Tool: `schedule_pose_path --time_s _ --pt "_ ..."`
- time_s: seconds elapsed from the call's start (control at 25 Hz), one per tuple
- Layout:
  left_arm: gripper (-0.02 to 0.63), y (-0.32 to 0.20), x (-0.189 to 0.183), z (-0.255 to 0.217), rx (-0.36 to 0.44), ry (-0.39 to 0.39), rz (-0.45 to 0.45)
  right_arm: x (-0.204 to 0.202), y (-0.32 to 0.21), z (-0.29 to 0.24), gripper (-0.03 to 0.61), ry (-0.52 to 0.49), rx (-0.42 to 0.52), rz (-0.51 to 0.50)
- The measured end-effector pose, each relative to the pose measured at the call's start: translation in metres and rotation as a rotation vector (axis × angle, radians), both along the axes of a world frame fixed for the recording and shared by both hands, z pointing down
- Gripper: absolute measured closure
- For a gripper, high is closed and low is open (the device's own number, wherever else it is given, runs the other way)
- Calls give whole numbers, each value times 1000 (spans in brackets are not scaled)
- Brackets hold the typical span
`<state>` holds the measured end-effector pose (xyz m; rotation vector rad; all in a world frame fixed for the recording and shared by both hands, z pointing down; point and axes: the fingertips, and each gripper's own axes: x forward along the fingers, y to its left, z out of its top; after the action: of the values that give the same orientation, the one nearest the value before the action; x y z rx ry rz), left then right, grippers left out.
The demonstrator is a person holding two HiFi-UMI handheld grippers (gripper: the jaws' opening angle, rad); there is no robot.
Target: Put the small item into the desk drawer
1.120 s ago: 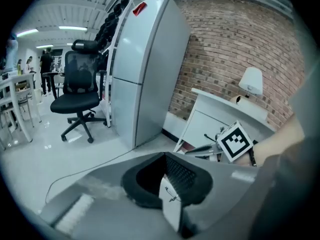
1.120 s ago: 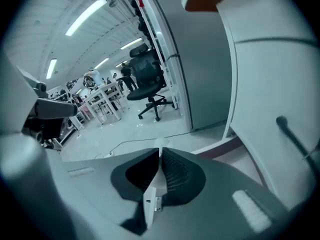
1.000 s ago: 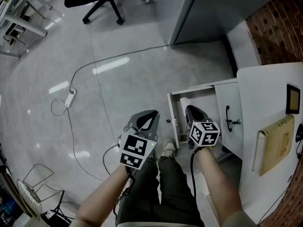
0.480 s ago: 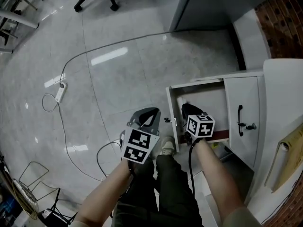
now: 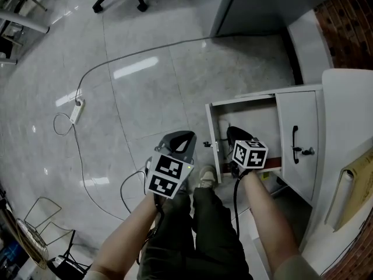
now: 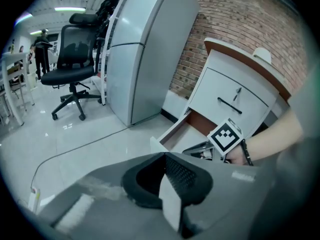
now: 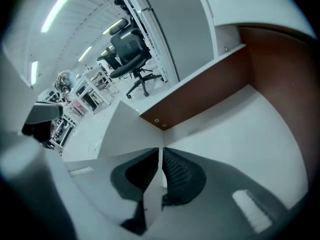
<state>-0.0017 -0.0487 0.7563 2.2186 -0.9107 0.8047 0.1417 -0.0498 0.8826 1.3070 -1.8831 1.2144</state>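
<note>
Pale tiled floor [image 5: 145, 86], with a white desk [image 5: 349, 92] at the right. The right gripper [image 5: 233, 134] reaches into the open desk drawer [image 5: 252, 116], forearm stretched forward, jaws pressed all but together — nothing made out between them. The left gripper [image 5: 181, 139] hangs over the floor just beside the drawer front, jaws closed and empty. Where the small item lies cannot be told.

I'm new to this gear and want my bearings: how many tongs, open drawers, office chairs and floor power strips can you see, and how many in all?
Tongs: 2, the left tongs and the right tongs
Open drawer: 1
Office chair: 1
Power strip: 1
Total: 5
</note>
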Motion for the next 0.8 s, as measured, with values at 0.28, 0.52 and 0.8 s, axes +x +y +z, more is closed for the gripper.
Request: schedule_pose_path --time_s 0.28,0.52,0.8 --pt "611 0 -4 -84 56 -2 18 -17 11 -130 572 -15 115 -43" --pt "611 1 -10 -174 122 9 17 -40 18 -263 574 -4 257 -135" --pt "611 14 -12 -289 204 38 11 -54 38 -420 574 -61 387 -145"
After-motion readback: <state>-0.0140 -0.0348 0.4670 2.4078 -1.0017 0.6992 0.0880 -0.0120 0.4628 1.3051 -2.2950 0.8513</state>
